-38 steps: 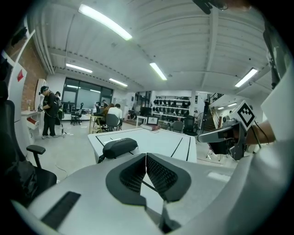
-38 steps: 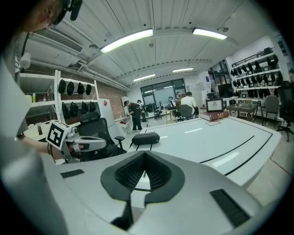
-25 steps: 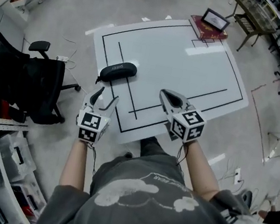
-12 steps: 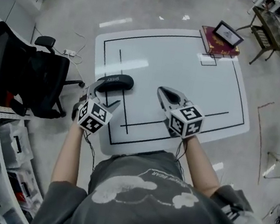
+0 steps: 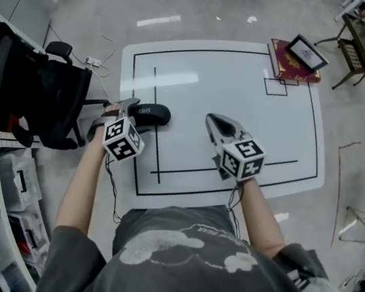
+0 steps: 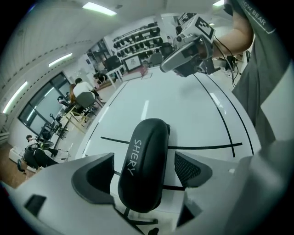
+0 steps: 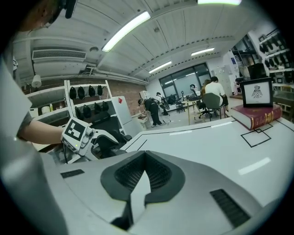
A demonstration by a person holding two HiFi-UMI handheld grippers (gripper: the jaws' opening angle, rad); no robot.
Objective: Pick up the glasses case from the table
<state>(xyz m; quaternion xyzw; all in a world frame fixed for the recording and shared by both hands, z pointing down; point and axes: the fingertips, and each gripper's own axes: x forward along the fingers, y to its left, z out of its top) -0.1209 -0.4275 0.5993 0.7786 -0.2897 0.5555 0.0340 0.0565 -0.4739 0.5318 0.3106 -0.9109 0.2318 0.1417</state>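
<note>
The black glasses case [image 5: 152, 112] lies on the white table [image 5: 243, 110] at its left side, across a black line. My left gripper [image 5: 128, 108] points steeply down over the case's left end. In the left gripper view the case [image 6: 144, 160] runs lengthwise between the pads [image 6: 94, 172], which stand just off its sides; the jaws are opening. My right gripper [image 5: 212, 120] hovers over the table's middle, jaws shut and empty, with its tips [image 7: 144, 155] meeting. It also shows as the right gripper [image 6: 183, 55] beyond the case.
A red book [image 5: 293, 62] with a small picture frame [image 5: 308, 52] on it sits at the table's far right corner. A black office chair [image 5: 46, 96] stands just left of the table. Black lines mark zones on the tabletop. Shelving runs along the left.
My left gripper has moved from the table's near left edge forward onto the case, rolled, and spread its jaws around it. The right gripper has shifted slightly and stays shut.
</note>
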